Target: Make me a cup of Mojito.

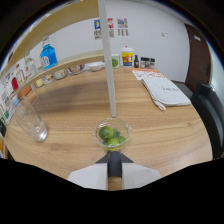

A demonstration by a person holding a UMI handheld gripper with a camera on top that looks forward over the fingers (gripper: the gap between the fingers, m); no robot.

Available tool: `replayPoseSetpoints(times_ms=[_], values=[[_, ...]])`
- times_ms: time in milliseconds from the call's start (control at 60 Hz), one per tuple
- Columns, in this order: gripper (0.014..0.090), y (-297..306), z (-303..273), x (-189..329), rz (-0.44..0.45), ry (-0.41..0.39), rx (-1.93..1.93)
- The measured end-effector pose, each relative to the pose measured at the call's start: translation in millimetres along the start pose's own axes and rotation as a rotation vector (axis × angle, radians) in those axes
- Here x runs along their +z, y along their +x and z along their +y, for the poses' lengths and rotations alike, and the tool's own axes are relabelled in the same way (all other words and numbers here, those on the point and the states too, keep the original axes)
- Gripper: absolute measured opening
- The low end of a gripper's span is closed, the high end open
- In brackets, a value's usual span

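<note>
Hand-held gripper (114,172) low over the wooden counter (165,135), fingers nearly together, holding nothing. Just ahead of the fingertips, a small clear bowl of limes (112,135). Farther ahead and left, an empty glass (31,122) tilted on the counter

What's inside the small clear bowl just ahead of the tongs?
The small clear glass bowl holds green lime pieces, at least two. Anything beneath them is covered, so the exact count is unclear.
</note>
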Motion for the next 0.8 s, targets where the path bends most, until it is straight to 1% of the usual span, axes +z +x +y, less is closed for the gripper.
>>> replayPoseSetpoints(times_ms=[133,167,217,250,317,333,350,383,433,567,650,800], values=[[0.0177,0,3,0,-0.004,-0.011,-0.017],[0.0193,0,2,0,-0.006,-0.004,-0.023],[0.0397,0,4,-2,-0.004,-0.010,-0.031],[0.0489,-1,1,-5,-0.003,-0.005,-0.041],[0.0795,1,-15,-16,0.029,0.061,-0.080],[0.0855,2,-18,-20,0.040,0.074,-0.091],[0.0861,1,-21,-24,0.050,0.084,-0.100],[0.0843,-1,-27,-32,0.061,0.103,-0.111],[0.0852,-6,-41,-49,0.087,0.135,-0.116],[0.0848,-38,-73,-98,0.124,0.231,-0.091],[0.0849,-68,-86,-125,0.128,0.278,-0.065],[0.0859,-131,-95,-161,0.123,0.333,-0.051]])
